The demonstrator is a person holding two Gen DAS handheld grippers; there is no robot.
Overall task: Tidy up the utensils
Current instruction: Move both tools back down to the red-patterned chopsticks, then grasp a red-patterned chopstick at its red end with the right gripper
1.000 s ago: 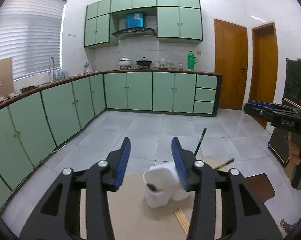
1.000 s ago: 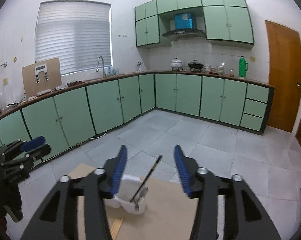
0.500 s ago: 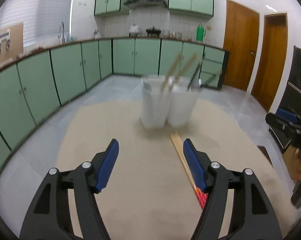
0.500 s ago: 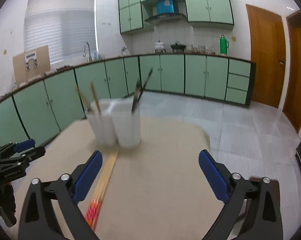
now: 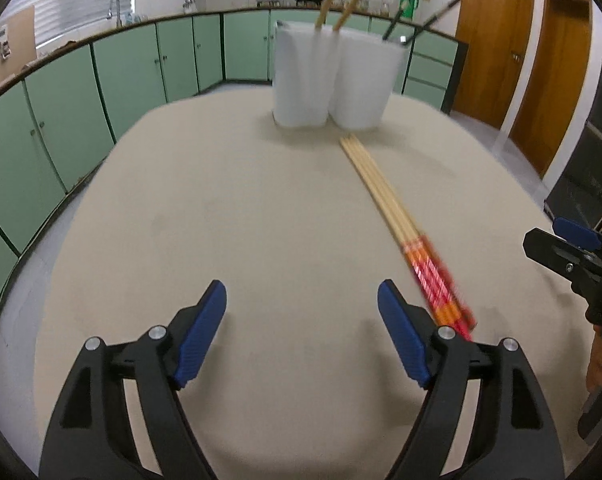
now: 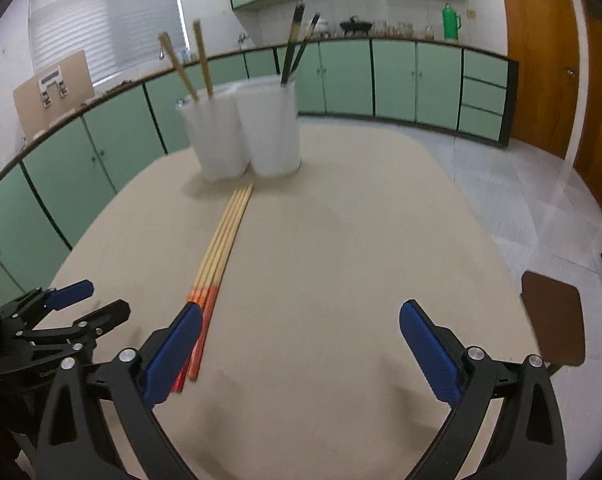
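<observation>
Two white cups stand side by side at the far end of a beige table [image 5: 261, 220]. The left cup [image 5: 301, 76] [image 6: 215, 136] holds two wooden chopsticks [image 6: 189, 64]. The right cup [image 5: 365, 82] [image 6: 271, 128] holds two dark chopsticks [image 6: 297, 40]. Several wooden chopsticks with red-orange ends [image 5: 401, 220] [image 6: 217, 256] lie flat on the table before the cups. My left gripper [image 5: 301, 320] is open and empty, left of the red ends. My right gripper [image 6: 301, 344] is open and empty, its left finger over the red ends.
Green kitchen cabinets [image 6: 393, 76] run along the walls behind the table. Wooden doors [image 5: 497, 40] stand at the right. A brown stool [image 6: 553, 316] sits off the table's right edge. The floor is grey tile.
Both grippers have come down from high above to just over the table near its front edge, and their jaws have opened wide. The cups and chopsticks stay in place.
</observation>
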